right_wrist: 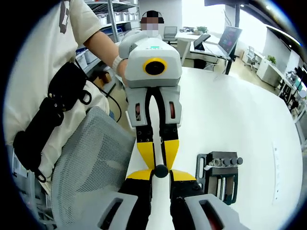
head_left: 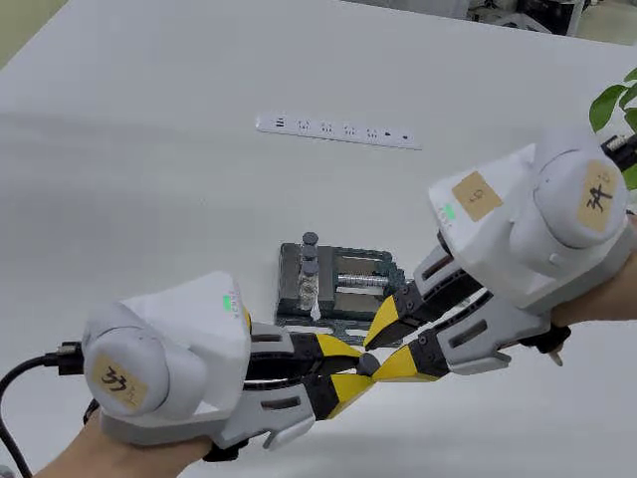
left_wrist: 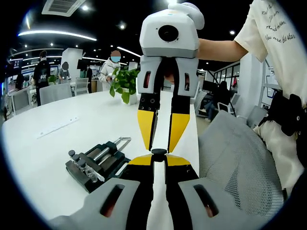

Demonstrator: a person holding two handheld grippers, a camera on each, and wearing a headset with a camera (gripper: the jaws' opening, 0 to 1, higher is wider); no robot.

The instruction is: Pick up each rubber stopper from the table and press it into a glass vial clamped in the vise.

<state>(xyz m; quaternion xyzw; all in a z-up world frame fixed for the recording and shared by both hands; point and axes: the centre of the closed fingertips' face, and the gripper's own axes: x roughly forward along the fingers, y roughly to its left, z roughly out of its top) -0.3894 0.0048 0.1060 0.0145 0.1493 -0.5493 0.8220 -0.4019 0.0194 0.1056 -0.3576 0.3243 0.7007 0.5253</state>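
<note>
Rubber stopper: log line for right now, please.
rubber stopper: between both grippers' tips | left gripper: shut on it | right gripper: grip unclear | vise: beyond tips

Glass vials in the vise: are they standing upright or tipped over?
Upright. The glass vials stand in a row, clamped in the vise, their dark tops pointing up; the left gripper view shows the same.

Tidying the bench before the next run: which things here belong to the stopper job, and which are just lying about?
Job: rubber stopper where the left gripper and right gripper tips meet; vise; vials clamped in it.
Lying about: power strip; plant; mesh chair.
</note>
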